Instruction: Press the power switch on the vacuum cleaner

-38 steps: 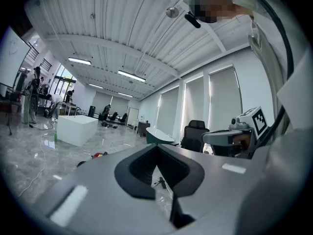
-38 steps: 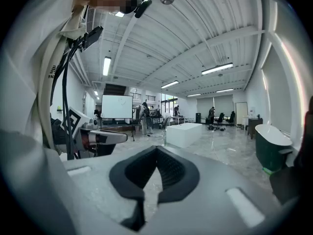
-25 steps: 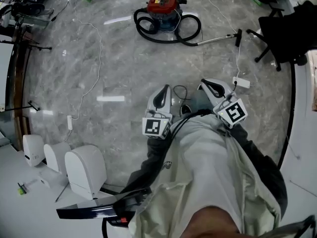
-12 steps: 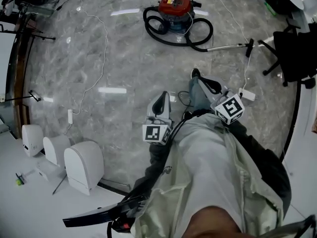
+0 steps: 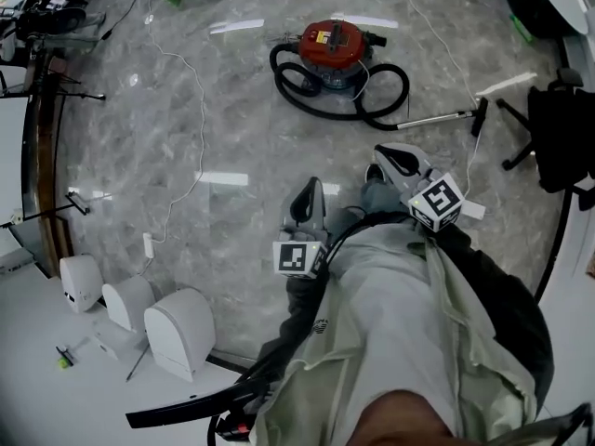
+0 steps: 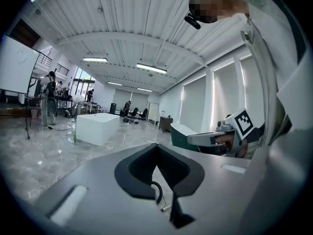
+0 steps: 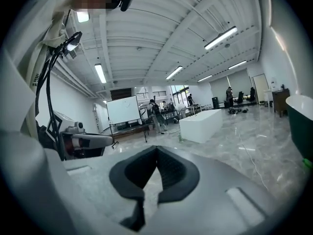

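Left tool, right tool hanging closed, empty, near waist. Vacuum sitting well ahead on floor; switch likely out of reach.

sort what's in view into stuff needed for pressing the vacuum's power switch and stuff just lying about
For the job:
vacuum cleaner
left gripper, shut, empty
right gripper, shut, empty

Just lying about:
white cable across the floor
office chair
white domed units
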The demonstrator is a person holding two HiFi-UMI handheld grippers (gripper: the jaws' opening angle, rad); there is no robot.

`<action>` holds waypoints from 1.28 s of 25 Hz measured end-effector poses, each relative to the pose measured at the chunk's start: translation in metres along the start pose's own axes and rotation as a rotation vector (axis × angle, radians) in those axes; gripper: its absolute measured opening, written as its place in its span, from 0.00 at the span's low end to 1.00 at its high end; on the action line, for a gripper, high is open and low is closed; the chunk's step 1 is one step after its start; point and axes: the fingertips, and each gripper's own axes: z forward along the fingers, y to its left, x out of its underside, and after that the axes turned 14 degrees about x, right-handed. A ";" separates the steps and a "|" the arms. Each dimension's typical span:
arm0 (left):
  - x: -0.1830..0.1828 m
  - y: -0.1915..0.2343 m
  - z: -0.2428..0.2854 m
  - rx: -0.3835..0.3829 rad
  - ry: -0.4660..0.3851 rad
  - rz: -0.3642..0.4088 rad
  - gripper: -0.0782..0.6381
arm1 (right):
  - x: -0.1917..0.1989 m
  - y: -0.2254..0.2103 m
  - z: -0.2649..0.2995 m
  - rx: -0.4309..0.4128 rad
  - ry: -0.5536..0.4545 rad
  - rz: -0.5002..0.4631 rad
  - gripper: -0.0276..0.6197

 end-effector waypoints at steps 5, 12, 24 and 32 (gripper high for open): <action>-0.019 0.032 0.056 0.046 0.006 -0.011 0.11 | -0.020 -0.048 0.049 0.046 -0.006 0.026 0.04; -0.023 0.119 0.135 0.173 0.016 -0.014 0.11 | -0.022 -0.087 0.125 0.152 0.052 0.053 0.04; -0.034 0.335 0.259 0.368 0.190 0.020 0.11 | -0.039 -0.145 0.270 0.472 0.092 0.193 0.04; 0.121 0.398 0.354 0.419 0.382 -0.013 0.11 | 0.080 -0.167 0.339 0.490 0.166 0.271 0.04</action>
